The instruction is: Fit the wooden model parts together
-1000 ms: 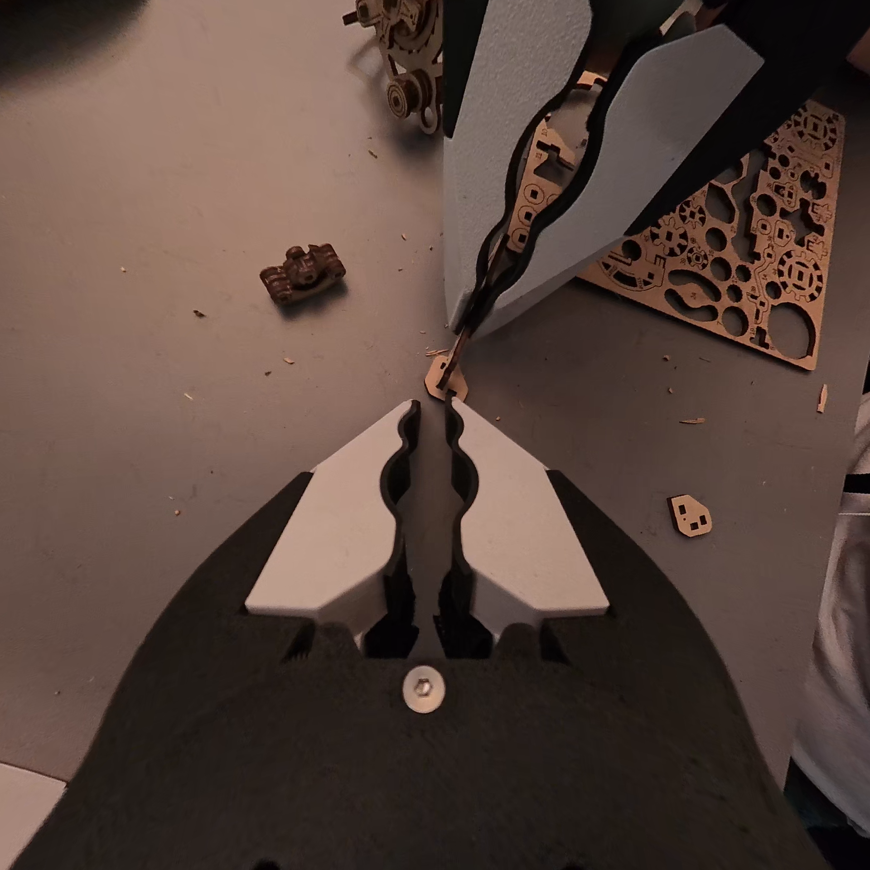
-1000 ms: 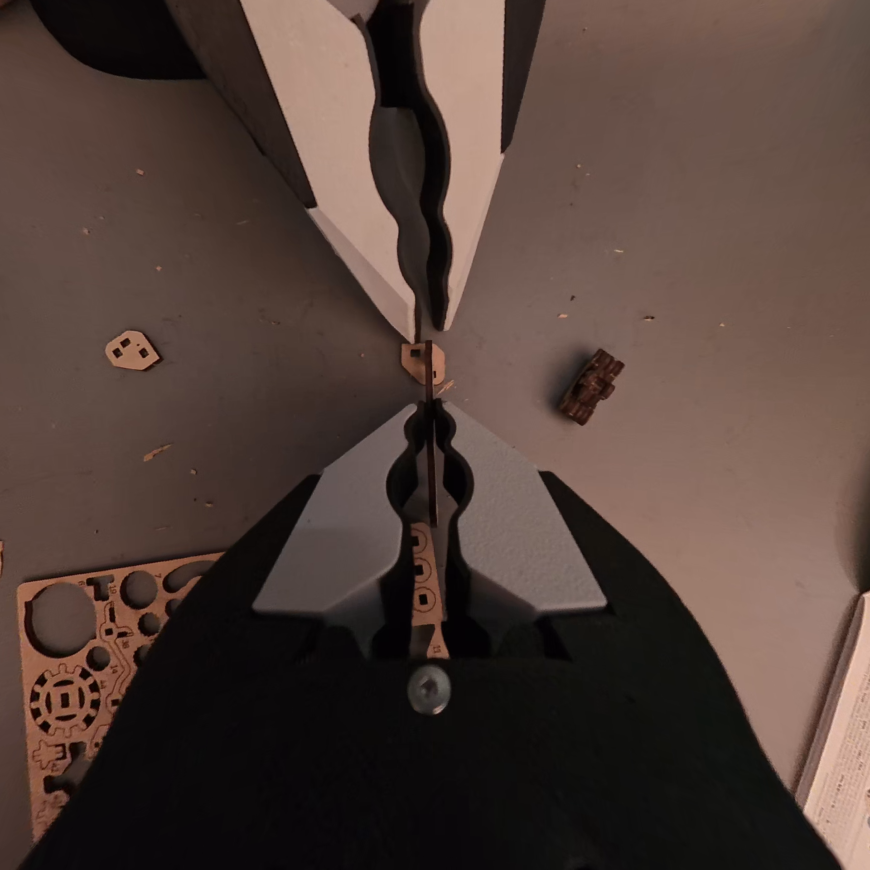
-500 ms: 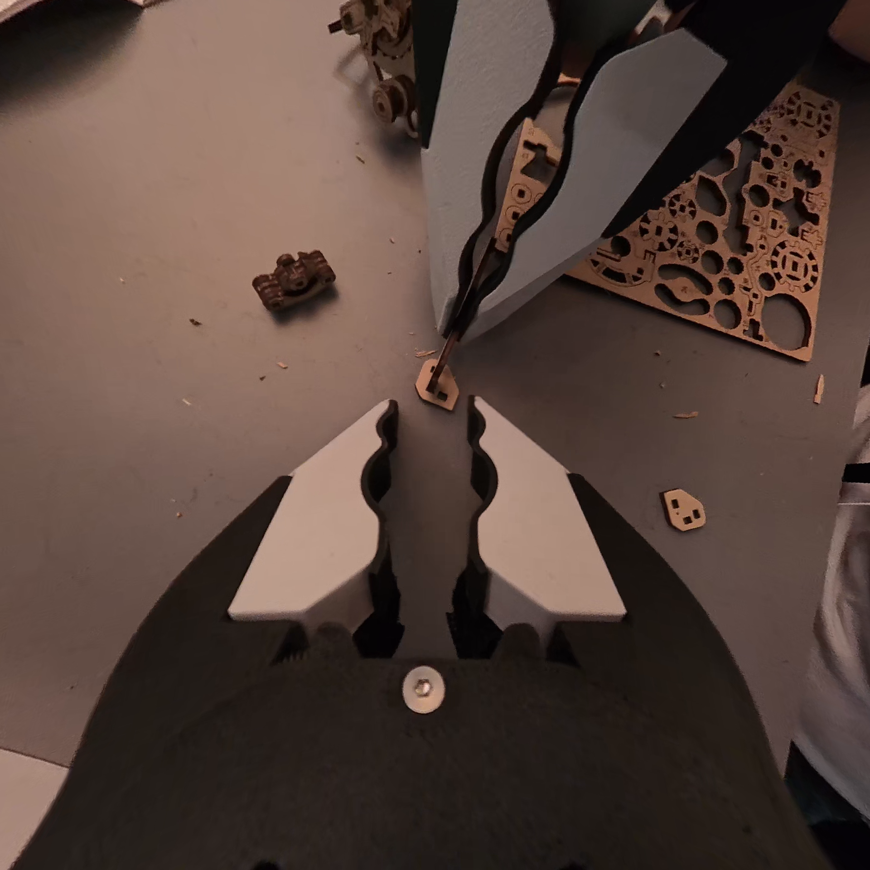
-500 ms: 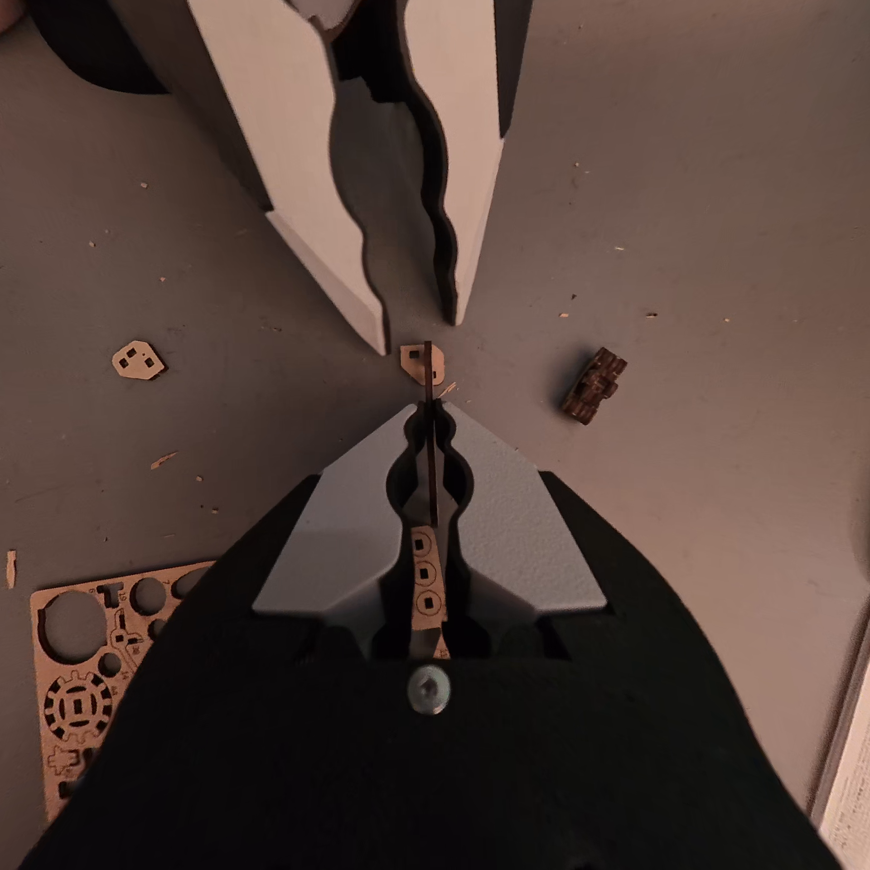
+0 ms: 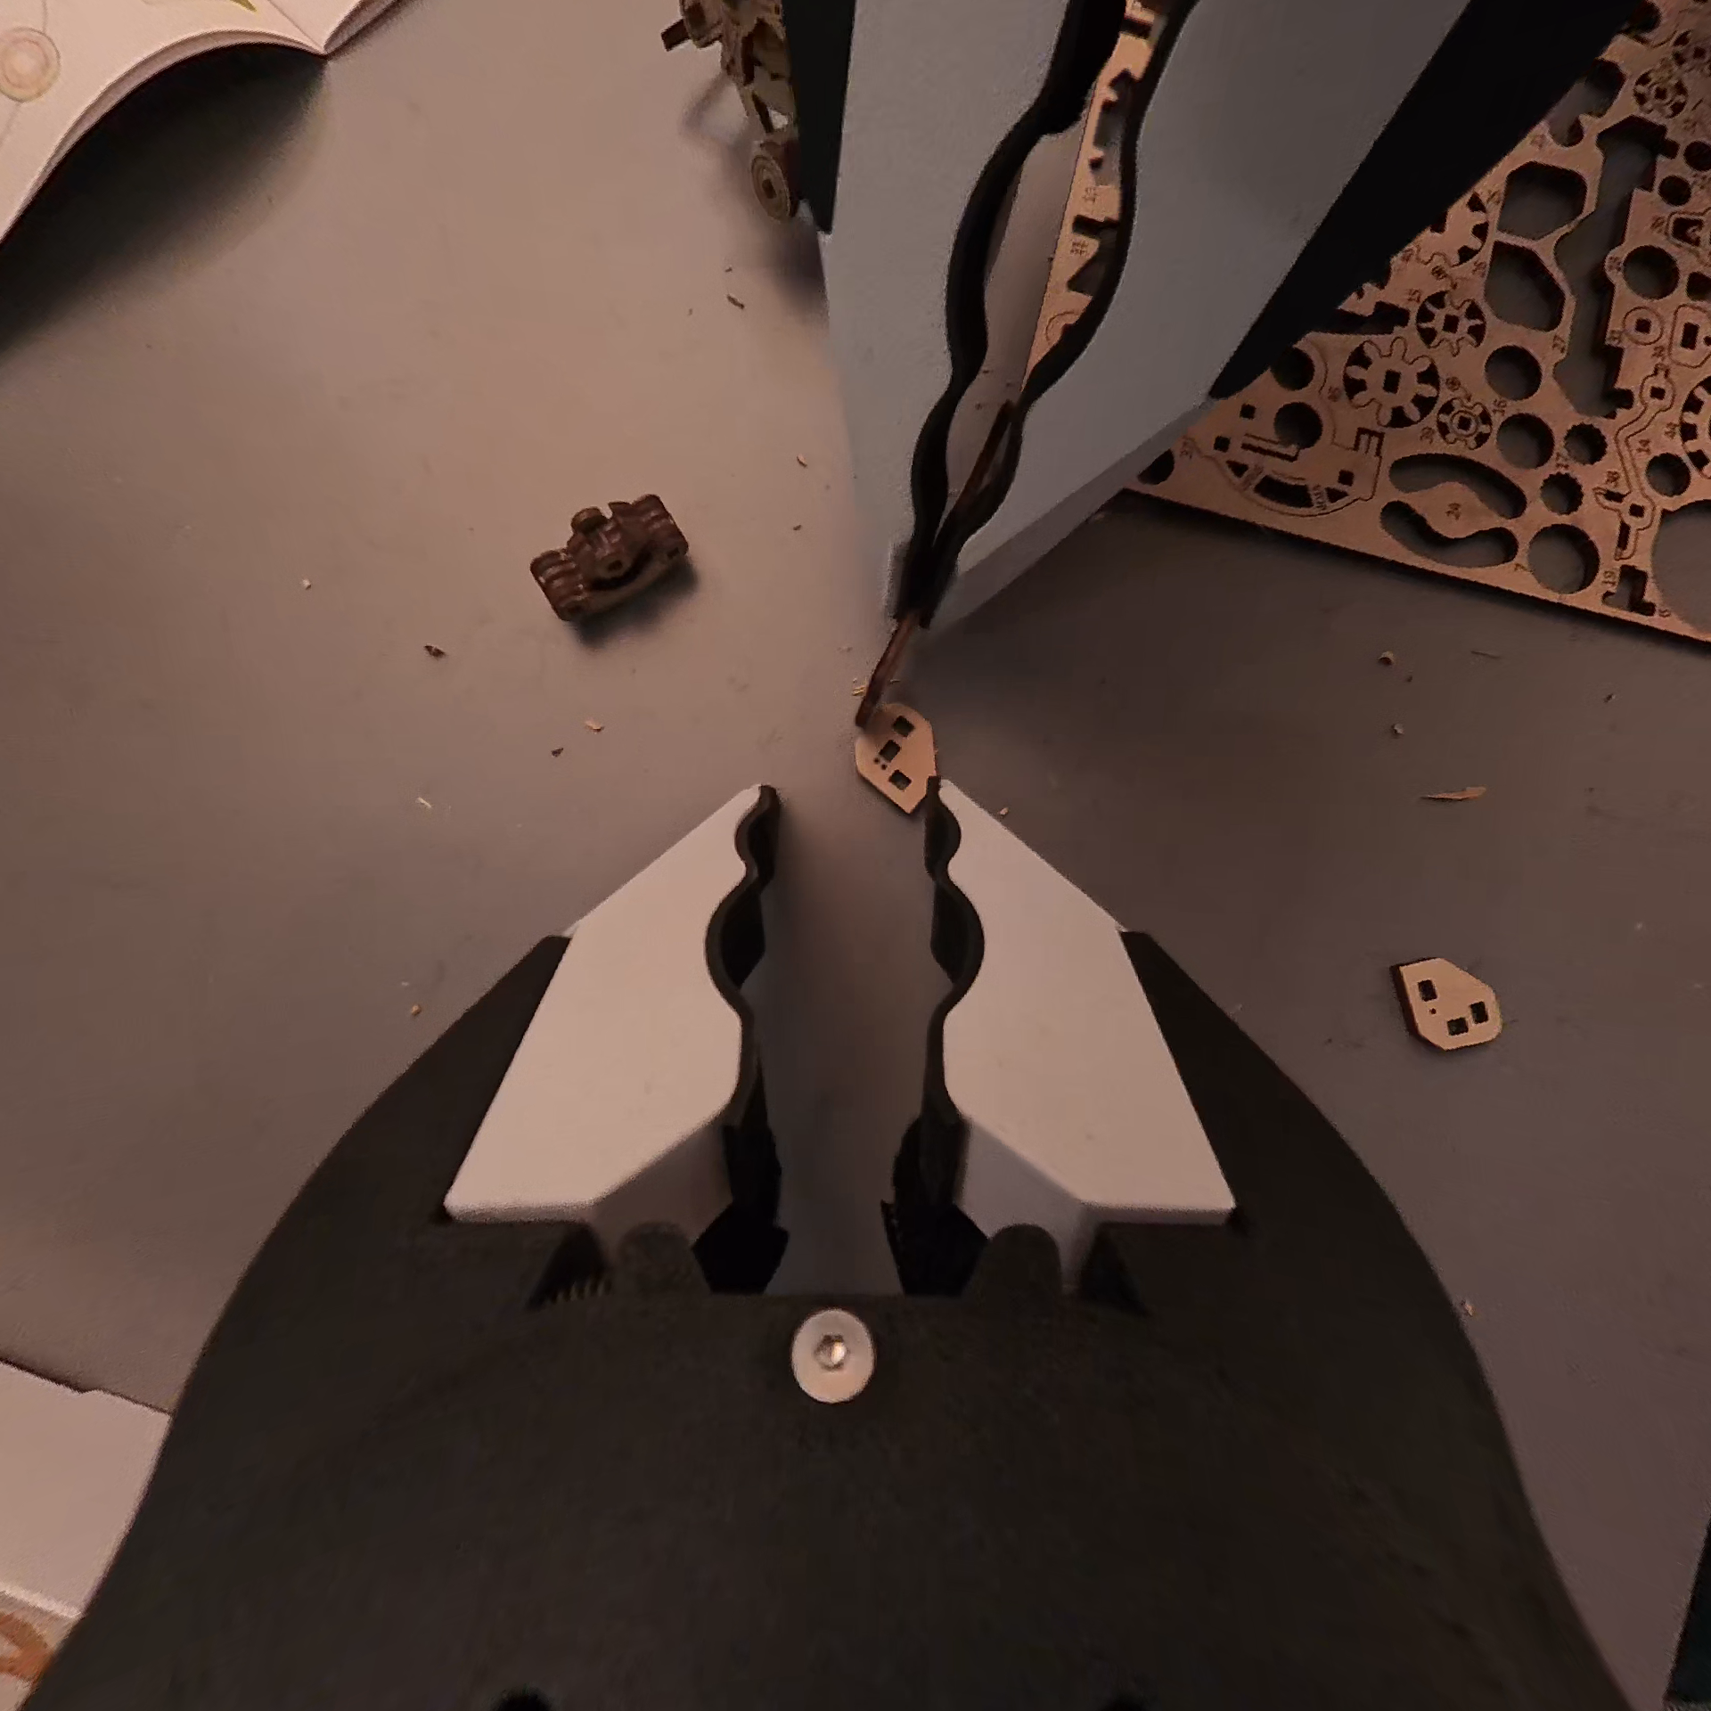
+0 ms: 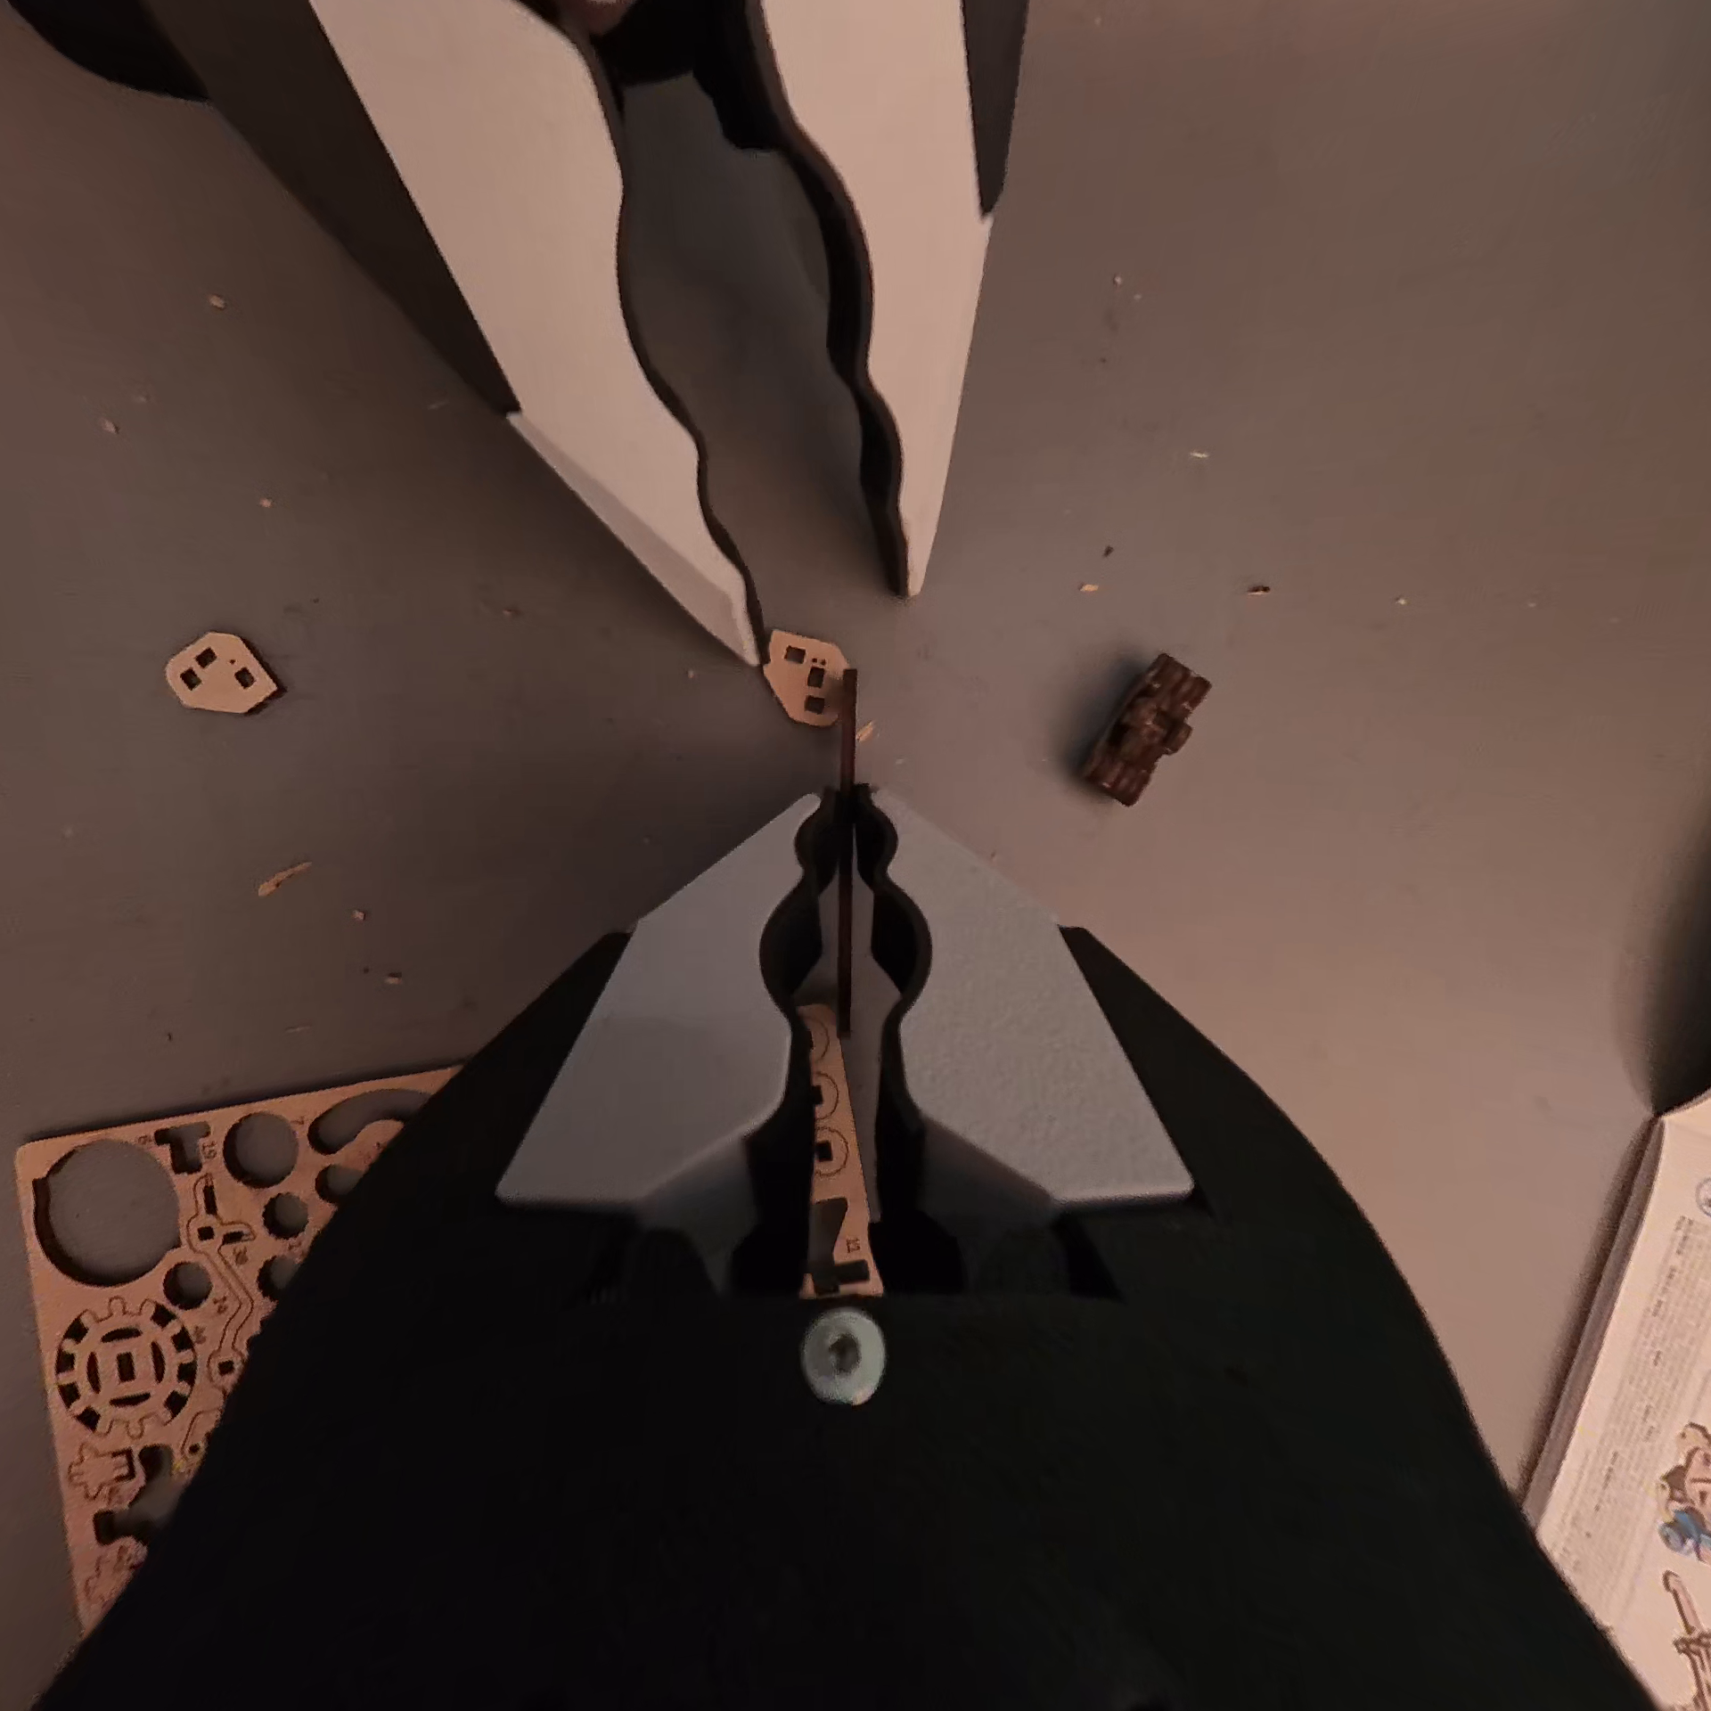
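My left gripper (image 5: pixel 850 796) is open and empty, low over the grey table. Its right fingertip (image 5: pixel 933 798) is at the near edge of a small flat wooden plate with square holes (image 5: pixel 896 755). My right gripper (image 6: pixel 847 792) is shut on a thin wooden strip (image 6: pixel 847 741), held on edge. The strip's tip touches the table at the plate's edge (image 6: pixel 805 676). In the left wrist view the right gripper (image 5: pixel 912 611) comes down from above with the strip (image 5: pixel 884 676). In the right wrist view the left gripper (image 6: pixel 829 616) is open opposite mine.
A second holed plate (image 5: pixel 1444 1005) lies to the right. A small dark wooden assembly (image 5: pixel 611 555) lies to the left. A punched-out wooden parts sheet (image 5: pixel 1481 370) is behind the right gripper, with a partly built model (image 5: pixel 759 111) and a booklet (image 5: pixel 139 56). Another booklet (image 6: pixel 1648 1389) lies nearby. Both grippers' tips are close together, under 4 cm apart.
My left gripper has opened from nearly shut to wide. The small plate has shifted and turned. The strip's tip now stands at the plate's edge instead of over its holes.
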{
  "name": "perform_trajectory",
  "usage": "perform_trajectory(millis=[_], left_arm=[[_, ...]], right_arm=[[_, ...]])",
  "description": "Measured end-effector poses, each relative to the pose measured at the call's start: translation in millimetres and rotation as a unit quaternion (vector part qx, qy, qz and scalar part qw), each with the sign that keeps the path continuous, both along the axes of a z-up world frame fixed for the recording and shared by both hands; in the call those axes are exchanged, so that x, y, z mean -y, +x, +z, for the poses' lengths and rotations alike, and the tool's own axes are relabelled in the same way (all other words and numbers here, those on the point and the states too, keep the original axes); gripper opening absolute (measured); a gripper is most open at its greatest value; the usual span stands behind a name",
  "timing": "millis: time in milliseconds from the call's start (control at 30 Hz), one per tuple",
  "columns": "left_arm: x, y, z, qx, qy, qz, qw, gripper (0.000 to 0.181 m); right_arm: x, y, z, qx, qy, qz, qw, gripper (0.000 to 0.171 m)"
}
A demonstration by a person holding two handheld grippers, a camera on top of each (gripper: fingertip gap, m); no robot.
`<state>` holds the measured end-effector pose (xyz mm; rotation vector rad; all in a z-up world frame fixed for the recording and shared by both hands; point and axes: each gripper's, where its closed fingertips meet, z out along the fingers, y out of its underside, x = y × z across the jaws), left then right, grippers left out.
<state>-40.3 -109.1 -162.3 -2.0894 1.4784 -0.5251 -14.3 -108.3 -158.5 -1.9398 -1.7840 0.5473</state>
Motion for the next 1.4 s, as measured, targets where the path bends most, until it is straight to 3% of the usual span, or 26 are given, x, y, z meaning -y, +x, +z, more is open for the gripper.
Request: perform_trajectory(millis=[367, 667, 1400], left_arm=[[-11, -9, -1, -0.015, 0.020, 0.024, 0.999, 0.026], [-8, -8, 0, -0.015, 0.018, 0.012, 1.000, 0.030], [-8, -7, 0, -0.012, 0.017, 0.013, 1.000, 0.029]], right_arm=[[10, 4, 1, 0.012, -0.033, 0.010, 0.999, 0.001], [6, -8, 11, -0.045, -0.045, -0.010, 0.998, 0.001], [7, -11, 2, -0.033, -0.028, -0.002, 0.999, 0.001]])
